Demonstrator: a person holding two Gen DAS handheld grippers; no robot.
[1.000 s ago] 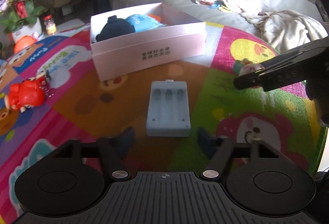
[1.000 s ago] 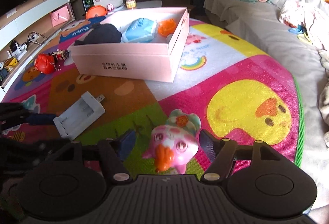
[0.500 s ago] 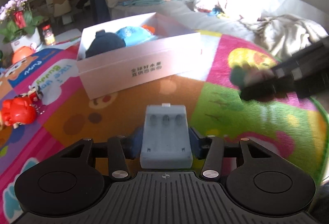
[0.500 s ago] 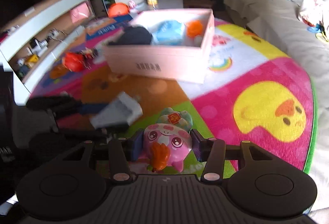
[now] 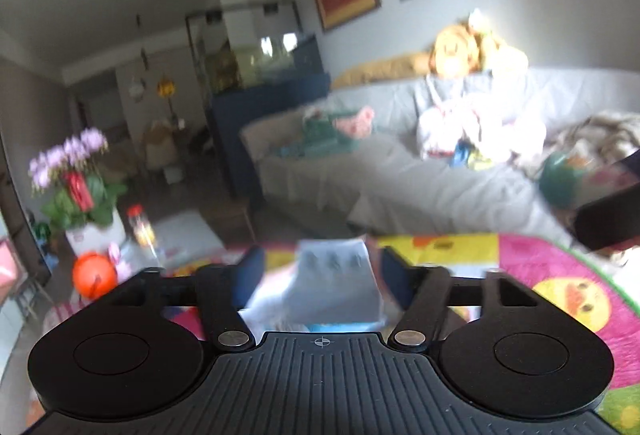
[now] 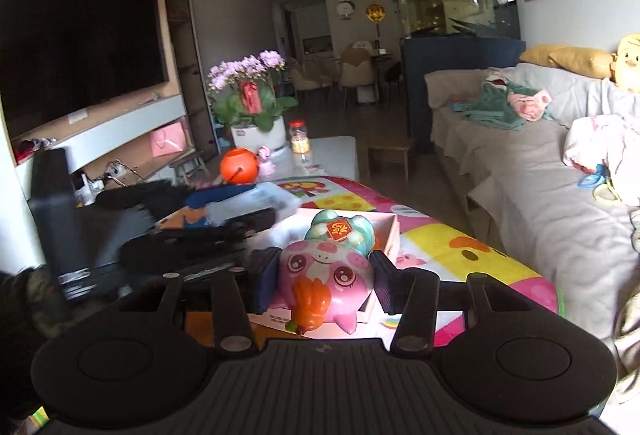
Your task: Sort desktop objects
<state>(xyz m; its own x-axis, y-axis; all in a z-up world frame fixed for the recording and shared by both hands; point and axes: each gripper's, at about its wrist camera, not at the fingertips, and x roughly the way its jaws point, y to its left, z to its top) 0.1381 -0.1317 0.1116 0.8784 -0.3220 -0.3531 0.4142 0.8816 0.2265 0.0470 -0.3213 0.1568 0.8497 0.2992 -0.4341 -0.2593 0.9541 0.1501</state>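
My left gripper [image 5: 320,275] is raised and its jaws are opening. The pale grey battery charger [image 5: 334,281] sits blurred between the blue pads [image 5: 250,273], with a gap showing beside the left one. In the right wrist view the same charger [image 6: 256,201] lies between the left gripper's fingers, next to the pink box [image 6: 394,235]. My right gripper [image 6: 320,277] is shut on a pink toy animal [image 6: 324,279] with a teal cap and orange beak, held up just in front of the box. The box's inside is mostly hidden.
A colourful play mat [image 6: 460,247] covers the table. An orange ball-shaped toy [image 6: 239,171], a potted flower [image 6: 250,103] and a small jar [image 6: 300,141] stand at its far end. A grey sofa [image 6: 520,175] with clothes and plush toys runs along the right.
Both grippers closed on their objects and lifted them off the mat, and both views tipped up toward the room. The left pads have since spread wider around the charger.
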